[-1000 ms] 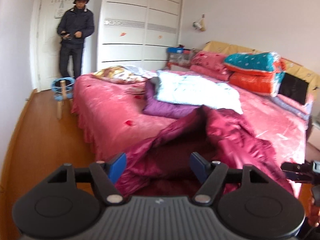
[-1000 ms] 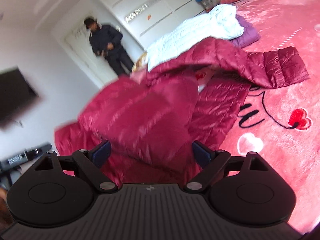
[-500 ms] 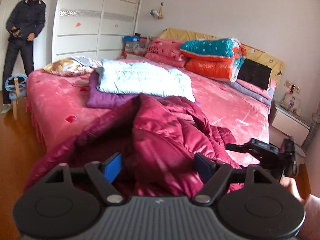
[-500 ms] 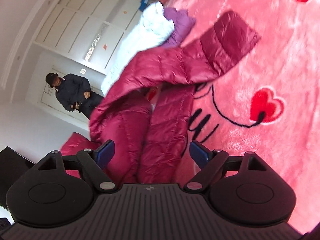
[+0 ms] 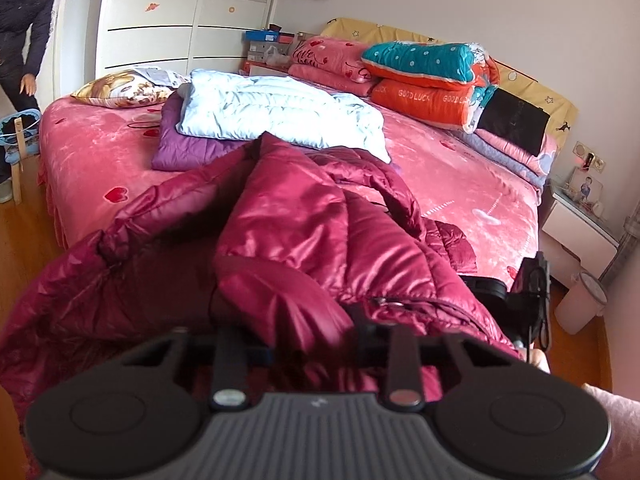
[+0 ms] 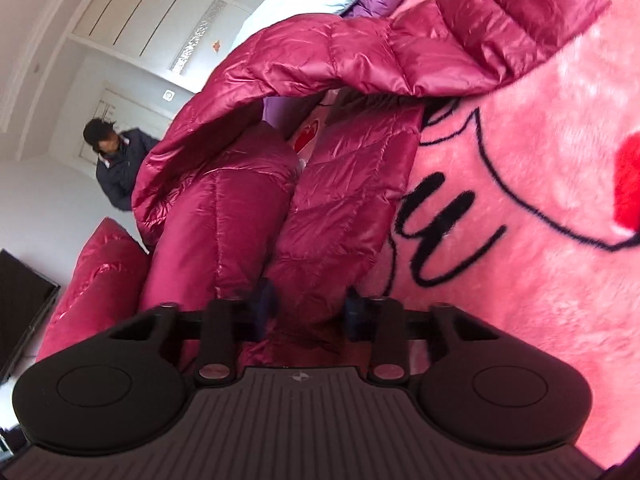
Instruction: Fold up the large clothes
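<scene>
A shiny maroon down jacket (image 5: 304,240) lies crumpled on the near part of the pink bed (image 5: 460,176). My left gripper (image 5: 312,344) is shut on a fold of the jacket at its near edge. In the right wrist view the jacket (image 6: 304,152) spreads over the pink blanket (image 6: 520,200), one sleeve (image 6: 500,32) stretched to the upper right. My right gripper (image 6: 308,308) is shut on the jacket's near hem; its blue pads (image 6: 266,300) press the fabric. The right gripper's body (image 5: 520,292) shows at the right in the left wrist view.
A white quilt (image 5: 280,116) over a purple one (image 5: 188,148) lies mid-bed. Folded quilts (image 5: 428,68) and pillows stack at the headboard. A person (image 5: 24,20) stands by the wardrobe (image 5: 160,20). A nightstand (image 5: 576,228) and bin (image 5: 580,300) stand at the right.
Both grippers were open over the jacket and have closed on it. The left view has swung right along the bed; the right gripper has dropped closer to the blanket.
</scene>
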Action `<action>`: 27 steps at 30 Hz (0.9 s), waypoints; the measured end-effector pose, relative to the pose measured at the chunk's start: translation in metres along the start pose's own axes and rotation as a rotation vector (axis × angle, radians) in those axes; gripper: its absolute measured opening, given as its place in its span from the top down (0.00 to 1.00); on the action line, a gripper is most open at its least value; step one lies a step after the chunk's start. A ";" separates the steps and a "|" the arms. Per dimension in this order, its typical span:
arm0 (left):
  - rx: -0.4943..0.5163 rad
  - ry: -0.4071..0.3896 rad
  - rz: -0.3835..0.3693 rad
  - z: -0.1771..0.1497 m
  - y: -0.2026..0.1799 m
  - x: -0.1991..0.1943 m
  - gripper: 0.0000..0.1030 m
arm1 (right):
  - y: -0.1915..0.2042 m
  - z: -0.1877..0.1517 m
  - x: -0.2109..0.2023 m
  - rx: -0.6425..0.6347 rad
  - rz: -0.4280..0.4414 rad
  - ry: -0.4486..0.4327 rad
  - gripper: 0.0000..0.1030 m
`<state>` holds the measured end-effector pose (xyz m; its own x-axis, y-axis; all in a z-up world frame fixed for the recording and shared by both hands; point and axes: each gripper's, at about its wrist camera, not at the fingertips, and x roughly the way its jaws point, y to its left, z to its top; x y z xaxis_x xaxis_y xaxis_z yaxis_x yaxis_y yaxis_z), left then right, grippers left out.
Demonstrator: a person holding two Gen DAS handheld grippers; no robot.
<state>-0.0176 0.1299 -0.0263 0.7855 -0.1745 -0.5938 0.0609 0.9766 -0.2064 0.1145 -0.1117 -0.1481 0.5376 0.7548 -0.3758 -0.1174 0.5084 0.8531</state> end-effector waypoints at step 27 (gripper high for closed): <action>-0.100 0.013 -0.073 0.022 -0.002 0.029 0.91 | -0.014 0.013 0.004 0.056 0.042 -0.006 0.32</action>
<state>0.0187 0.1261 -0.0264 0.7733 -0.2466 -0.5841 0.0555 0.9441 -0.3251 0.1291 -0.1213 -0.1564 0.5384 0.7723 -0.3372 -0.0934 0.4524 0.8869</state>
